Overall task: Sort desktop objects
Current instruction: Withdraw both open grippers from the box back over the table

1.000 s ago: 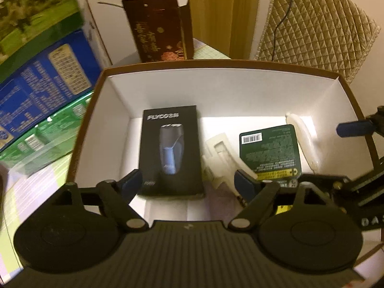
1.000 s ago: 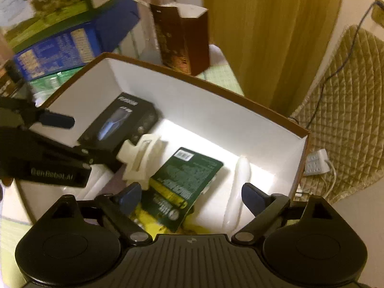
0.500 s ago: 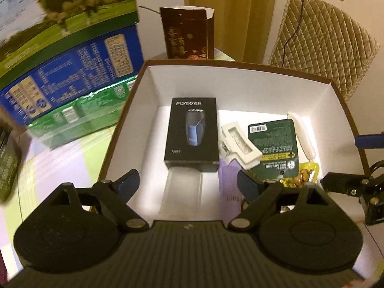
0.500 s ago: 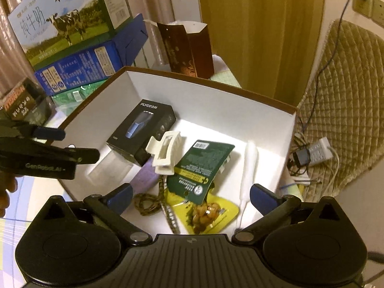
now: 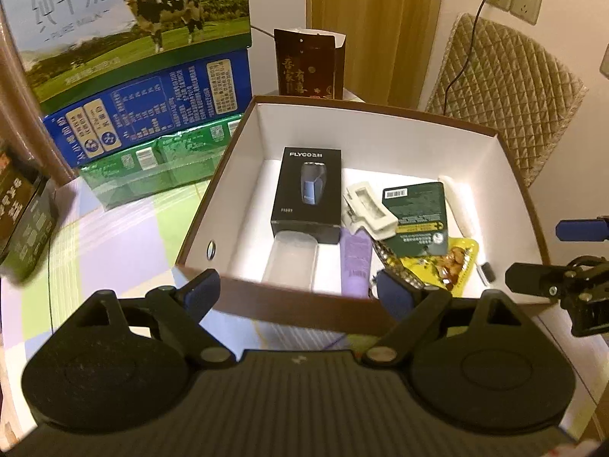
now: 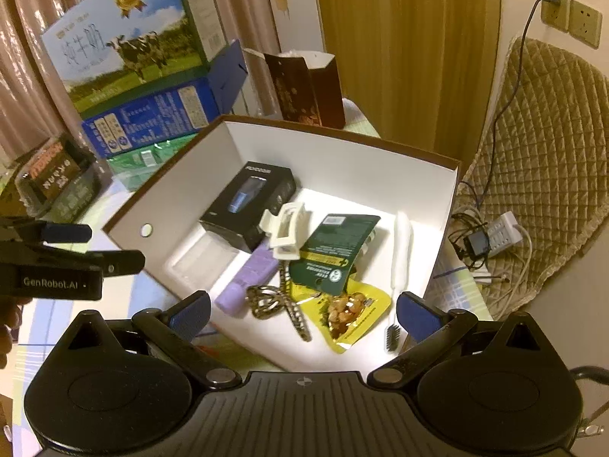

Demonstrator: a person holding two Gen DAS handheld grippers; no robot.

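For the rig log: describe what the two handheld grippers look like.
Both match: matte black ribbed bodies with two round housings and black linkage arms ending in blue textured pads. The left gripper shows white "GenRobot.AI" lettering on its side in the right view. The right gripper looks identical.

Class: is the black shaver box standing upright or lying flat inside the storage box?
Lying flat: the black shaver box rests printed face up on the storage box floor.

"FLYCO" on the black box (image 5: 309,190); "GenRobot.AI" on the left hand-held gripper (image 6: 72,243).

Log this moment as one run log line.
left gripper: open, empty | right gripper: open, empty | both above storage box | shaver box, hair claw inside
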